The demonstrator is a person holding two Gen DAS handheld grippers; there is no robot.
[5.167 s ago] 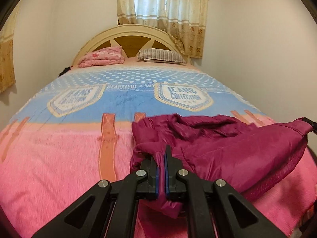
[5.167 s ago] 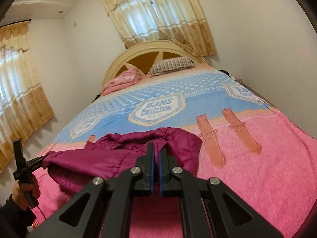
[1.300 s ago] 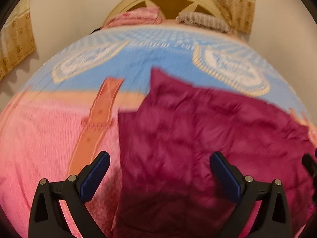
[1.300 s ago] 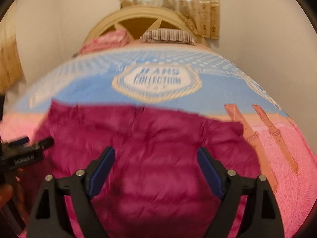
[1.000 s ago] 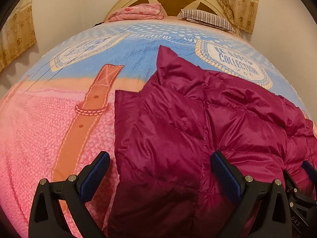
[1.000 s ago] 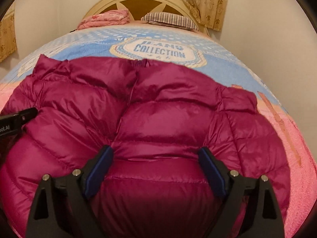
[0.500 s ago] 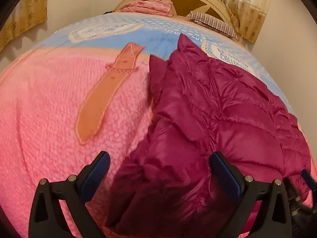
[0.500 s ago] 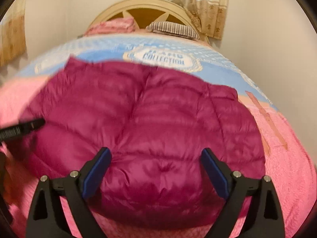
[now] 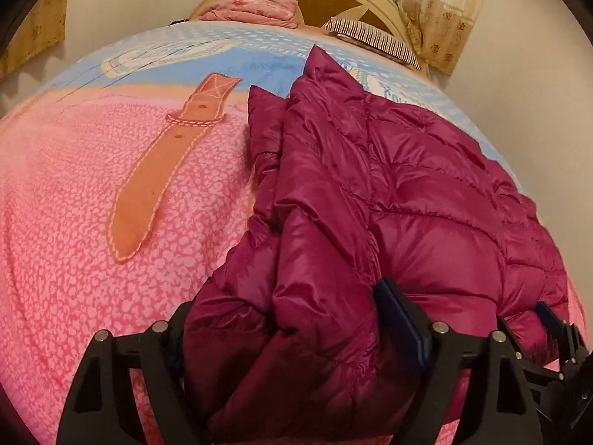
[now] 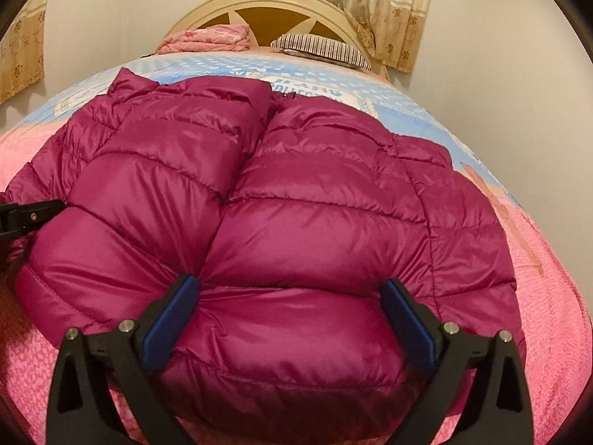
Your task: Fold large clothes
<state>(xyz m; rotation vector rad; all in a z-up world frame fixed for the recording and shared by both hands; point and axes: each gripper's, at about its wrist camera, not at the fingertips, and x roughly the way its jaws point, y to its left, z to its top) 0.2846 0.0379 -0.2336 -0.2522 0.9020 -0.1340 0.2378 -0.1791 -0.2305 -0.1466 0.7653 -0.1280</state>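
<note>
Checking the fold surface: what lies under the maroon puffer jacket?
The maroon puffer jacket lies on the pink and blue bedspread, partly covering its printed badge. Anything else beneath is hidden by the jacket.

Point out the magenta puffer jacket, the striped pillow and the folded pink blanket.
magenta puffer jacket (image 10: 296,200): right wrist view, quilted middle.
striped pillow (image 10: 322,49): right wrist view, top face.
folded pink blanket (image 10: 207,39): right wrist view, front fold.

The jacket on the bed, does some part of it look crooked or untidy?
Yes. On the puffer jacket, the left edge is bunched: a sleeve is tucked unevenly beneath the body, making lumpy folds between the left gripper's fingers. No damage shows.
</note>
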